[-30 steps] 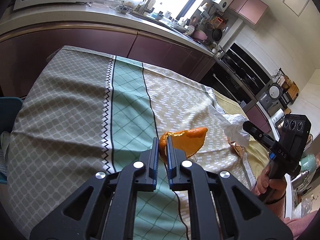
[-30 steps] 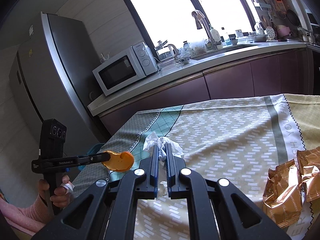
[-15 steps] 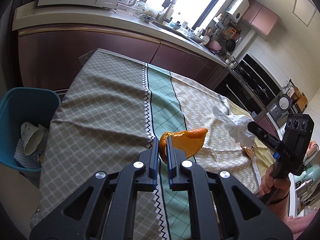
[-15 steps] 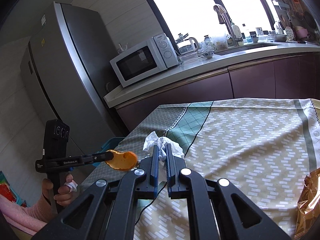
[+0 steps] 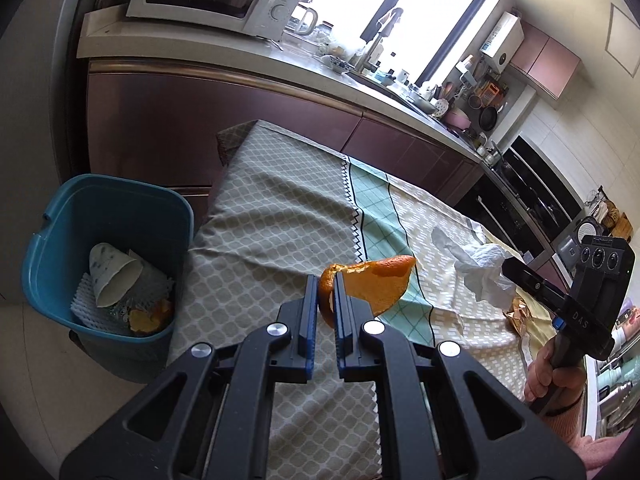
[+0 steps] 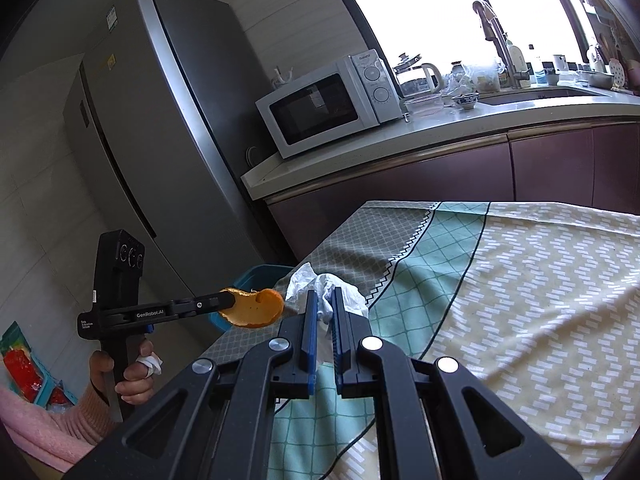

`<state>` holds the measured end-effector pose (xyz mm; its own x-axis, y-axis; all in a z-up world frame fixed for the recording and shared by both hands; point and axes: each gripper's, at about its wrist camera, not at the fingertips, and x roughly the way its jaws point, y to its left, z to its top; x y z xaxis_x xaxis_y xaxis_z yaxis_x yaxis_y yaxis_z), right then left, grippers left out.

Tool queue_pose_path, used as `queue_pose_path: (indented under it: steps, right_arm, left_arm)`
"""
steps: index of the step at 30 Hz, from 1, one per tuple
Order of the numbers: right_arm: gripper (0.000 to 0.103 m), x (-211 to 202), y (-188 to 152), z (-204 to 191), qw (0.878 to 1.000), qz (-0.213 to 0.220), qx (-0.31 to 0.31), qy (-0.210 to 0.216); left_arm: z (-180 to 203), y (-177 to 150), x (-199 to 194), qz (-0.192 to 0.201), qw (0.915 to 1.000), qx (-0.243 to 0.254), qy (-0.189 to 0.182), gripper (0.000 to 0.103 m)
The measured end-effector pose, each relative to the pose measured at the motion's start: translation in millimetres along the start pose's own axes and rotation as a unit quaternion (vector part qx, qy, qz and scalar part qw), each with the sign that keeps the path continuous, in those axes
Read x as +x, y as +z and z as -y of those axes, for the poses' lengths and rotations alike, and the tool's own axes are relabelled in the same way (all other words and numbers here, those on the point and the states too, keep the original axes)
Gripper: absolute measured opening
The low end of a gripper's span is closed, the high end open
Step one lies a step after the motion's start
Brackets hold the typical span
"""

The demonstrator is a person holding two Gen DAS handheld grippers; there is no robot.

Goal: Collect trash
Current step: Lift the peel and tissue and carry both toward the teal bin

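Left claw point(image 5: 322, 280) clamped on curved orange citrus peel point(image 5: 372, 284), held above patterned green-and-beige cloth-covered surface point(image 5: 280, 224). Right claw point(image 6: 322, 295) clamped on crumpled white paper tissue point(image 6: 320, 286), above same surface. Teal plastic waste bin point(image 5: 60, 248) on floor beside surface's end, containing paper cup point(image 5: 112, 276), foam netting and peel scraps.
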<state>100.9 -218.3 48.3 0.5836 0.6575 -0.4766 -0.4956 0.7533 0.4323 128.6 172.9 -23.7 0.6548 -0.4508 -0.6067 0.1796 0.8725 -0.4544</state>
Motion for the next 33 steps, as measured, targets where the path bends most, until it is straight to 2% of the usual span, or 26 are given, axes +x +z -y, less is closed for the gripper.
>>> queue_pose_path:
  steps: [21,33]
  right_arm:
    - [0.006,57,12,-42,0.997,-0.036,-0.036,0.053]
    - [0.006,78,16,-61,0.995,-0.051,-0.049,0.077]
  left_arm:
    - [-56,10,-48,0.046,0.9964,-0.033,0.063,0.008]
    - [-80,10,-64,0.058,0.993,-0.05,0.09,0.008]
